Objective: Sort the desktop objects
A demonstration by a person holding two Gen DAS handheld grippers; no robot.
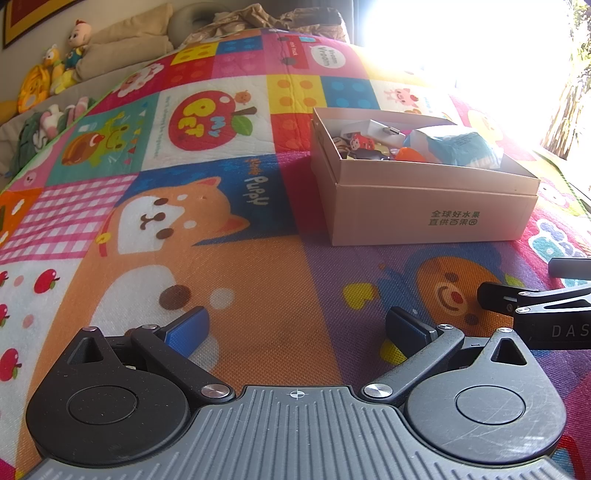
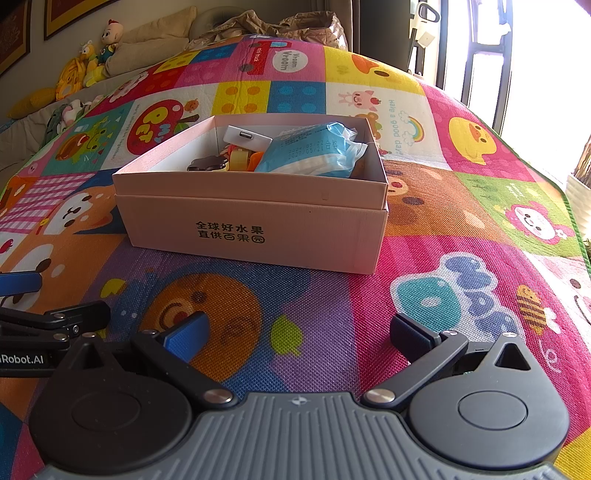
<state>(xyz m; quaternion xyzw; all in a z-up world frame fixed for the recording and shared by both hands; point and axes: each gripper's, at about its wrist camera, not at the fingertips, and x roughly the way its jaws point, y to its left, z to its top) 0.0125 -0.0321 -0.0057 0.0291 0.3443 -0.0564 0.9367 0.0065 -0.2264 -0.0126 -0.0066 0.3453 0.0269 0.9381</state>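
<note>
A pale cardboard box point(image 1: 424, 218) point(image 2: 255, 240) with printed characters stands on a colourful play mat point(image 1: 240, 288) point(image 2: 314, 325). Inside lie a blue-and-white tissue pack point(image 1: 458, 146) point(image 2: 314, 151), a white adapter point(image 1: 384, 131) point(image 2: 247, 137), a dark flower-shaped piece point(image 2: 207, 164) and small orange and yellow items point(image 1: 410, 154) point(image 2: 242, 157). My left gripper point(image 1: 297, 326) is open low over the mat, left of and short of the box, with nothing between its blue pads. My right gripper point(image 2: 299, 332) is open too, in front of the box. Each gripper shows at the other view's edge.
Plush toys and a doll point(image 1: 75, 48) point(image 2: 105, 40) sit beside cushions point(image 1: 125, 44) at the far left. Crumpled brown fabric point(image 2: 280, 24) lies beyond the mat's far end. A bright window point(image 1: 461, 37) point(image 2: 535, 55) glares at the right. A white pot point(image 2: 580, 199) stands off the mat's right edge.
</note>
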